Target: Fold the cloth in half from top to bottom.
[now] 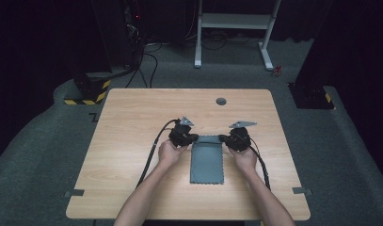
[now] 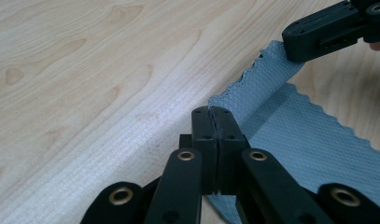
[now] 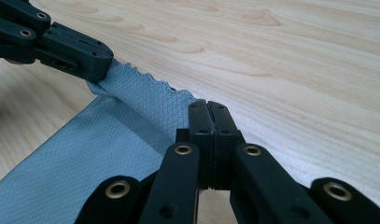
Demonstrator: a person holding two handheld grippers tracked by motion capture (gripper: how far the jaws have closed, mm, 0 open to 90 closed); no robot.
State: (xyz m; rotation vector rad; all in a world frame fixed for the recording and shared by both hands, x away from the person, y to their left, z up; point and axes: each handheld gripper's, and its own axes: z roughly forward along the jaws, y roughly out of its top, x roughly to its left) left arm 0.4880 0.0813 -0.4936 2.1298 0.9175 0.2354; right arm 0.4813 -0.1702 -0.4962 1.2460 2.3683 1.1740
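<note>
From the high view I see my two forearms coming in from the near edge of the table (image 1: 132, 117), each hand wrapped around a hand-held gripper. My left hand-held gripper (image 1: 195, 138) and my right hand-held gripper (image 1: 222, 138) sit at the two far corners of a grey cloth (image 1: 206, 162), which lies flat as a narrow rectangle running back toward me between my wrists. That view also takes in a small round grommet (image 1: 220, 101) in the tabletop farther off and a white metal frame (image 1: 234, 21) standing on the floor beyond, but it is too distant to tell how the jaws stand.

The two gripper views settle that. In the left gripper view my left hand-held gripper (image 2: 210, 110) has its jaws pressed fully together, pinching the cloth (image 2: 313, 140) at its pinked corner; the fabric lifts slightly off the wood there and stretches to my right hand-held gripper (image 2: 290, 53), which bites the other corner. In the right gripper view my right hand-held gripper (image 3: 207, 103) is likewise clamped tight on the cloth (image 3: 85, 163), with the raised edge running taut across to my left hand-held gripper (image 3: 103, 67). Here the diamond weave and zigzag edge are plain, and the rest of the cloth rests on the table (image 3: 295, 60).
</note>
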